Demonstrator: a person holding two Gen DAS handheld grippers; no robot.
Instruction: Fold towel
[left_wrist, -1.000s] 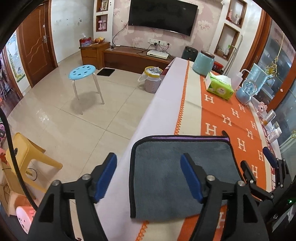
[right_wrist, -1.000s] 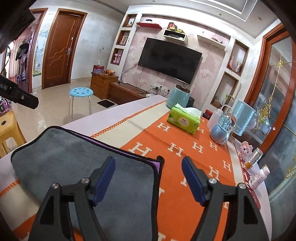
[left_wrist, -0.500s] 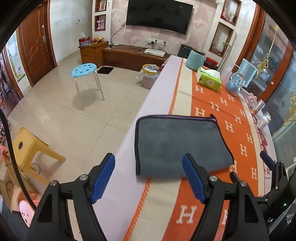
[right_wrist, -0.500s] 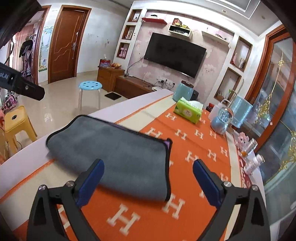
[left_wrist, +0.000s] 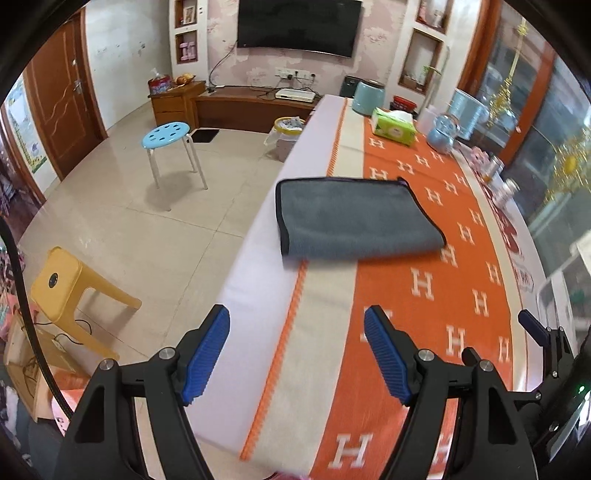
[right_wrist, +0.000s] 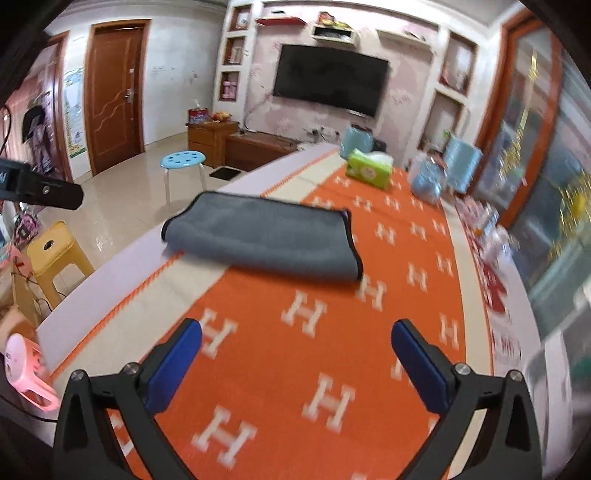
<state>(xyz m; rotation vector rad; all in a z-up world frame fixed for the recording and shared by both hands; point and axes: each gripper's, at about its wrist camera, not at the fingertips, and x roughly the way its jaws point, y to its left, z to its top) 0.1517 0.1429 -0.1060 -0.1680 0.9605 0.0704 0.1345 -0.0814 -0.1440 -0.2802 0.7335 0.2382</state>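
Observation:
A grey towel (left_wrist: 351, 218) with dark edging lies folded flat on the table, across the white strip and the orange runner; it also shows in the right wrist view (right_wrist: 266, 236). My left gripper (left_wrist: 297, 354) is open and empty, well short of the towel, above the table's near left edge. My right gripper (right_wrist: 295, 365) is open and empty, above the orange runner (right_wrist: 332, 350), well short of the towel. Part of the right gripper (left_wrist: 546, 339) shows at the right edge of the left wrist view.
A green tissue box (left_wrist: 393, 125), a light blue canister (left_wrist: 367, 98) and blue jugs (left_wrist: 443, 134) stand at the table's far end. Small bottles (left_wrist: 495, 170) line the right edge. On the floor left are a blue stool (left_wrist: 166, 134) and a yellow stool (left_wrist: 62, 280).
Both grippers have pulled back from the towel toward the near end of the table and are raised. The towel stays folded in place.

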